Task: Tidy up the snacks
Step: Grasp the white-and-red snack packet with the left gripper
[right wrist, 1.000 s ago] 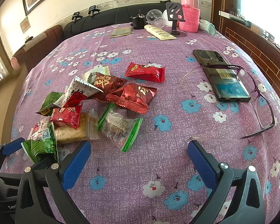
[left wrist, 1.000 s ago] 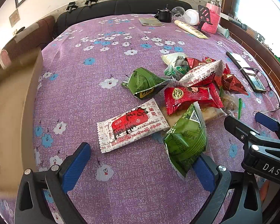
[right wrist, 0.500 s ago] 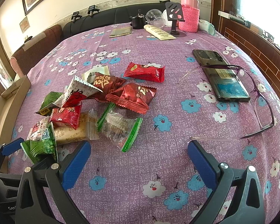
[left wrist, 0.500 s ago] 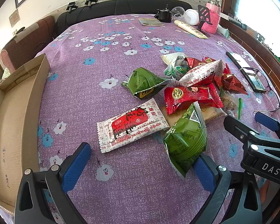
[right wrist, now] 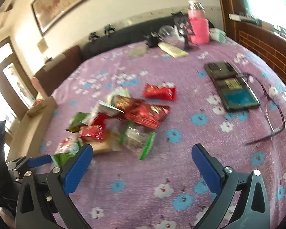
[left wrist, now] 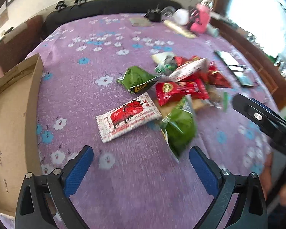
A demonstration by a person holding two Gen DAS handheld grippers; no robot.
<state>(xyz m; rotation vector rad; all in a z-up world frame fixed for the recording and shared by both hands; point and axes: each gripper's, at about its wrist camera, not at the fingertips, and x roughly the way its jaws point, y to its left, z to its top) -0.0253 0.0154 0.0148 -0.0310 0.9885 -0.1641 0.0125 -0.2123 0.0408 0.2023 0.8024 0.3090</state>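
Observation:
A heap of snack packets lies on the purple flowered cloth (left wrist: pixel 104 72). Nearest my left gripper (left wrist: pixel 141 164) are a white packet with a red panel (left wrist: pixel 127 117) and a green packet (left wrist: pixel 179 129); a red packet (left wrist: pixel 181 91) and another green one (left wrist: pixel 137 78) lie behind. The left gripper is open above the cloth, short of them. My right gripper (right wrist: pixel 142 164) is also open, near a clear packet with green edges (right wrist: pixel 139 139) and dark red foil packets (right wrist: pixel 145 112). A lone red packet (right wrist: pixel 160 92) lies further back. A cardboard tray (left wrist: pixel 11 118) sits at the left edge.
A phone (right wrist: pixel 232 87) and purple glasses (right wrist: pixel 272 114) lie right of the heap. At the far end stand a pink bottle (right wrist: pixel 199 28), a phone stand (right wrist: pixel 183 32), a clear cup (right wrist: pixel 166 33) and a booklet (right wrist: pixel 172 50). A dark sofa (left wrist: pixel 108 5) runs behind.
The cardboard tray has come to rest on the table's left edge. Both grippers have lifted and tilted, blurring the views; the right one now looks further up the wall. Both stay open.

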